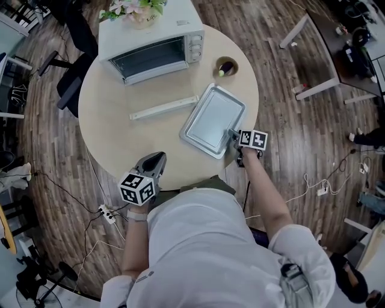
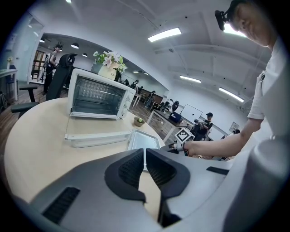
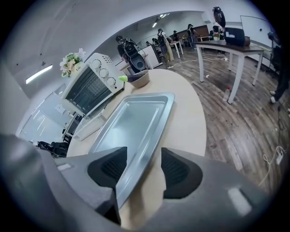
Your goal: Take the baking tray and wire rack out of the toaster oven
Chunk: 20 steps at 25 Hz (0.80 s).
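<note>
The baking tray [image 1: 213,117] is out of the toaster oven [image 1: 153,45] and lies flat on the round counter [image 1: 114,126], near the person's right side, well apart from the oven mouth. The right claw [image 1: 231,135] sits at the tray's near corner, and the right gripper view shows its jaws spread wide with the tray's rim running between them. Neither pad presses on the metal, so this reads as a let-go. The tray rests on the counter by its own weight.

The left claw [image 1: 157,159] hovers low over the counter's near edge with its jaws pressed together on nothing, parked clear of the work.

The oven door is folded down, its pale handle bar [image 1: 163,108] lying between oven and tray, so the mouth stands open for a second reach. The wire rack cannot be picked out for certain through the dark opening; by the look of it, that half of the job remains. A small bowl [image 1: 225,66] sits just beyond the tray's far corner, and flowers [image 1: 135,9] ride on the oven's top, both worth steering around.
</note>
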Tool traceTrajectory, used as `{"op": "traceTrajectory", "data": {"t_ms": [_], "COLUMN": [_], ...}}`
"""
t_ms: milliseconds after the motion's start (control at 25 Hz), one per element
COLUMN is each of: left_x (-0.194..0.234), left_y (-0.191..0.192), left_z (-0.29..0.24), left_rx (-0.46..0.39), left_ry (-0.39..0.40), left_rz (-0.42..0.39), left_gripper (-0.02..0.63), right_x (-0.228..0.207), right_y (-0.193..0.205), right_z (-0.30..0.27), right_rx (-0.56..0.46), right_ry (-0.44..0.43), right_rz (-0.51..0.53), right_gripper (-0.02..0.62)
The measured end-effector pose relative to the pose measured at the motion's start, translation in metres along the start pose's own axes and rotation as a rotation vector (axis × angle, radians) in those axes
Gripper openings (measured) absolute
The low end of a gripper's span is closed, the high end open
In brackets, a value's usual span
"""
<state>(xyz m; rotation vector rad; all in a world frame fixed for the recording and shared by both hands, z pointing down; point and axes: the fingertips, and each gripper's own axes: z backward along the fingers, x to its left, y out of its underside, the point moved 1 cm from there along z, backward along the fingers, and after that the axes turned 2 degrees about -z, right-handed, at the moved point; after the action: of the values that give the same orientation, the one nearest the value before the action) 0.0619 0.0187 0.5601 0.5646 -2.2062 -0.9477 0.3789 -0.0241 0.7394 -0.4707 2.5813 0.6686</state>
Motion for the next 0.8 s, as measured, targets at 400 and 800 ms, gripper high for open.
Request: {"op": "traceTrajectory", "data": {"t_ms": [400, 800], "left_x": [0.018, 0.046], "left_y": [-0.008, -0.018], "left_z": [0.015, 0.034], "left_rx": [-0.036, -0.061], "left_ry": [0.029, 0.052], "left_rz": [-0.005, -0.012], "left_gripper": [0.000, 0.000], "right_x": [0.037, 0.117], "right_y": [0.005, 0.009], "right_z": [0.027, 0.041], "right_rx": [-0.086, -0.179], "right_ry": [-0.078, -0.206], "right_rz": [-0.022, 0.001], "right_gripper": [0.219, 0.219]}}
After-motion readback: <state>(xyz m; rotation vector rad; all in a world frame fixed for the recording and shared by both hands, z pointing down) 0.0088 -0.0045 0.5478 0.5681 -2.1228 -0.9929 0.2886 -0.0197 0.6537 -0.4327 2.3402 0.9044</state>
